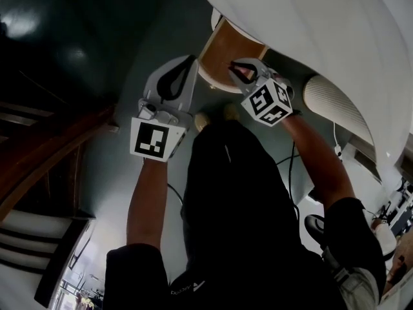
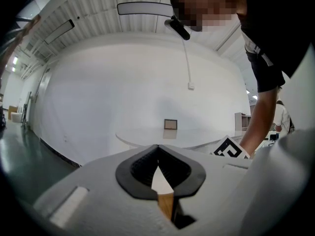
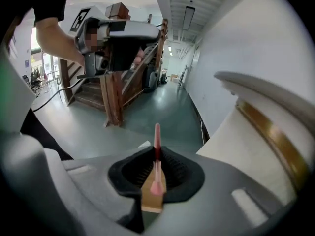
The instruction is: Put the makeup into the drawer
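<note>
Grippers: two, one in each hand, both up in front of the person near the table edge. Right gripper (image 3: 156, 154) is clamped on one thin pink makeup stick (image 3: 157, 134). The stick stands upright between the black pads, its tip poking out past them. No other makeup item shows in any view. Left gripper (image 2: 158, 149) has its jaws pressed together at the tips with nothing between them.

In the head view the right gripper (image 1: 233, 68) sits at the near edge of one open drawer (image 1: 226, 50), which has a wood-coloured bottom and sticks out from under the rim of one white round table (image 1: 310, 24). The stick is held there and is not in the drawer. Left gripper (image 1: 187, 63) is just beside the drawer's left side, apart from it.

Marker cubes: two, one on the left unit (image 1: 155, 139) and one on the right (image 1: 268, 102). Below them are the person's black trousers and two shoe tips (image 1: 202, 118). Floor (image 1: 110, 44) is dark green. One wooden staircase (image 1: 45, 147) is well off to the left.
</note>
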A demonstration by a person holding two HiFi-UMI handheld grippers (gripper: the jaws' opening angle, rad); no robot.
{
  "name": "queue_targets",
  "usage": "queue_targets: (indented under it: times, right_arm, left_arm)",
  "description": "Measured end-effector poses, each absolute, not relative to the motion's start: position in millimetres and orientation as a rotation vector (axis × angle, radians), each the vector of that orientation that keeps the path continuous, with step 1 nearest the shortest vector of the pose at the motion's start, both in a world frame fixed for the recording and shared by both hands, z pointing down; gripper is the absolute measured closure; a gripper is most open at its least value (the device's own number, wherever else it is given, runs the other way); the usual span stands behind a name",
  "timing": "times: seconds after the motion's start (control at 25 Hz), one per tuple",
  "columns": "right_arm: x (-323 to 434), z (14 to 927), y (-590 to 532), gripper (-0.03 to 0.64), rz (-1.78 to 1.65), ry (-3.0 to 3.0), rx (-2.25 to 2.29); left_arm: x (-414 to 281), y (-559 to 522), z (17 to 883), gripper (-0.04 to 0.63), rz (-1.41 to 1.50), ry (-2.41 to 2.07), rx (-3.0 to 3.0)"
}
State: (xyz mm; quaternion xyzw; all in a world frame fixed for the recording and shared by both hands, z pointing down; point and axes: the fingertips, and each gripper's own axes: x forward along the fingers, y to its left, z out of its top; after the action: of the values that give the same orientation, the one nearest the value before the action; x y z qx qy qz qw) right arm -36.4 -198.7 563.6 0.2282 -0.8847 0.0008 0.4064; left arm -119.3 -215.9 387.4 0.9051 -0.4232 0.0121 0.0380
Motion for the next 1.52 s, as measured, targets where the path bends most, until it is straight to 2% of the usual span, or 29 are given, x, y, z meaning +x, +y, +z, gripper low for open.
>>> queue_targets:
  times: [0.52, 1.04, 1.52]
  right_arm:
    - [-30.5, 693.8, -242.9, 0.565, 0.077, -2.044, 0.409]
    - [-46.4, 818.9, -242.4, 0.565, 0.030, -1.857, 0.191]
    - [-41.2, 858.4, -264.2, 0.565, 0.082, -1.793, 0.197]
  left_arm:
    - [-113.1, -247.9, 464.1, 0.584, 0.073, -1.258, 2.735]
    - [-142.8, -261.8, 524.2, 0.584, 0.087, -1.292, 2.680]
    - [-152.5, -272.2, 542.4, 0.584, 0.118, -1.313, 2.673]
